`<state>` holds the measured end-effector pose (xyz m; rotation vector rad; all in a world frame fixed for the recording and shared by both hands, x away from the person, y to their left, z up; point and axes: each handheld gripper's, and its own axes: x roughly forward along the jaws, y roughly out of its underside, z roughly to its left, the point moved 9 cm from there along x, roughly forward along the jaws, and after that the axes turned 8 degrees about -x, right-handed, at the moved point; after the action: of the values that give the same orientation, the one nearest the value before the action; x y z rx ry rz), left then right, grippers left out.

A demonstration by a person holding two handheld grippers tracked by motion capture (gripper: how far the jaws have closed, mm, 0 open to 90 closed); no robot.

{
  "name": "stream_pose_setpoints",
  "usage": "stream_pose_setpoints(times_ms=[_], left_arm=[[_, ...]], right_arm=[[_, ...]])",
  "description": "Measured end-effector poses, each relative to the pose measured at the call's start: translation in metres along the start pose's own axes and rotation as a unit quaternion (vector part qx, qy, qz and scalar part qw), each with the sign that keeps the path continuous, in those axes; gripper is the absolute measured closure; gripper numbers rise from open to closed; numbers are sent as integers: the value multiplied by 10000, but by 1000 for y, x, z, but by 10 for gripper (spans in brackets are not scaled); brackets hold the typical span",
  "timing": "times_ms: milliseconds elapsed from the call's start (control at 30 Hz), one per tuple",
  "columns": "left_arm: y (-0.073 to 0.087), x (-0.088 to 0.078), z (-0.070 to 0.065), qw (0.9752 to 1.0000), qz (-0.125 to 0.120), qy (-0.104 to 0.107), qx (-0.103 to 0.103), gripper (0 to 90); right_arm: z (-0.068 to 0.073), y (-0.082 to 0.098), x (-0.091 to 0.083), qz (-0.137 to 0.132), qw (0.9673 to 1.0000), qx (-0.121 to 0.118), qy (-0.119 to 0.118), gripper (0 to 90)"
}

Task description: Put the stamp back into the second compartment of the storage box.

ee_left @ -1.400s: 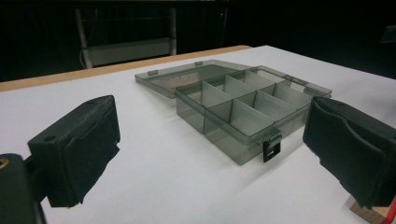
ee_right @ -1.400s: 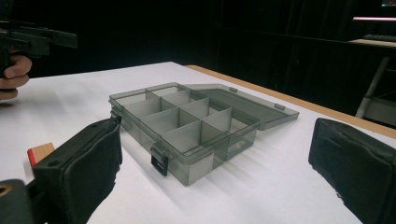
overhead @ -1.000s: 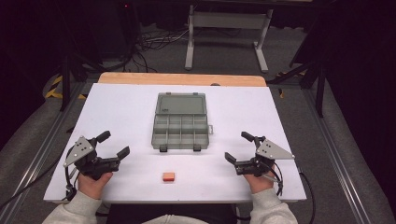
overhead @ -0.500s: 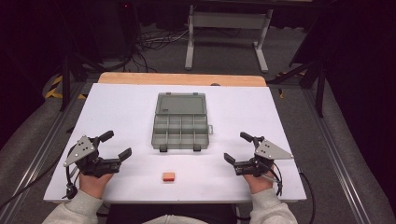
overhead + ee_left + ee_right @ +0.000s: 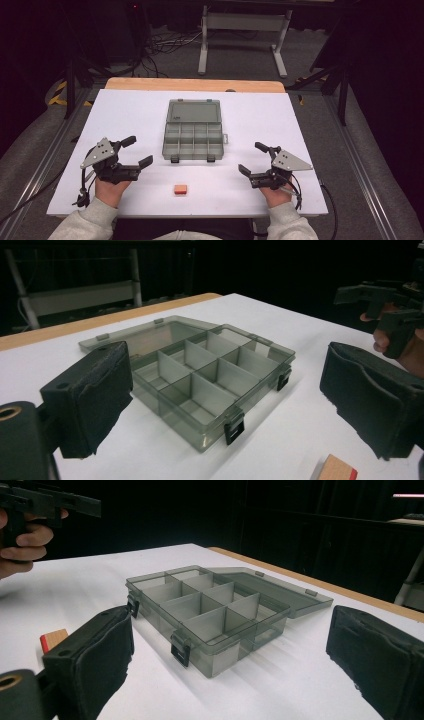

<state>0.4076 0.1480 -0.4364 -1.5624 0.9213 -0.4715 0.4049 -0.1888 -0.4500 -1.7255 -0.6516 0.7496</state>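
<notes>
from above the person's side we look forward and down on the whole counter (image 5: 280, 130). we also ride low on each hand-held gripper, close to the counter, facing inward from either side. all three views share the open box (image 5: 192, 131) and the small block (image 5: 180, 189).

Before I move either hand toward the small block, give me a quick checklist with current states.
1. Compartment box lid open, lying flat behind: ok.
2. Compartments free of parts: ok.
3. Small block lying free on the white table, in front of the box: ok.
4. Left gripper open, jaws just been closing slightly, nothing between its fingers: ok.
5. Right gripper open, holding nothing: ok.
6. Which block face is up: cannot tell.
</notes>
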Motion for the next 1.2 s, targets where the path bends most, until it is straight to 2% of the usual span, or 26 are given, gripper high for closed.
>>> stream_pose_setpoints(times_ms=[133, 167, 333, 767, 1100, 1200], left_arm=[[-2, 7, -6, 9999, 44, 92, 59, 99], [-4, 12, -11, 9998, 65, 178, 72, 99], [-6, 21, -17, 9995, 116, 265, 104, 96], [-7, 38, -26, 9985, 280, 435, 159, 95], [-6, 52, -36, 9967, 443, 620, 267, 100], [-5, 56, -41, 9953, 497, 770, 301, 112]], right_arm=[[1, 0, 0, -5, 10000, 19, -46, 58], [1, 0, 0, -11, 10000, 17, -59, 58], [1, 0, 0, -24, 10000, 29, -78, 58], [1, 1, 1, -8, 9999, 97, -115, 57], [0, 3, 1, 1, 9998, 128, -139, 57], [0, 3, 1, 2, 9998, 134, -154, 57]])
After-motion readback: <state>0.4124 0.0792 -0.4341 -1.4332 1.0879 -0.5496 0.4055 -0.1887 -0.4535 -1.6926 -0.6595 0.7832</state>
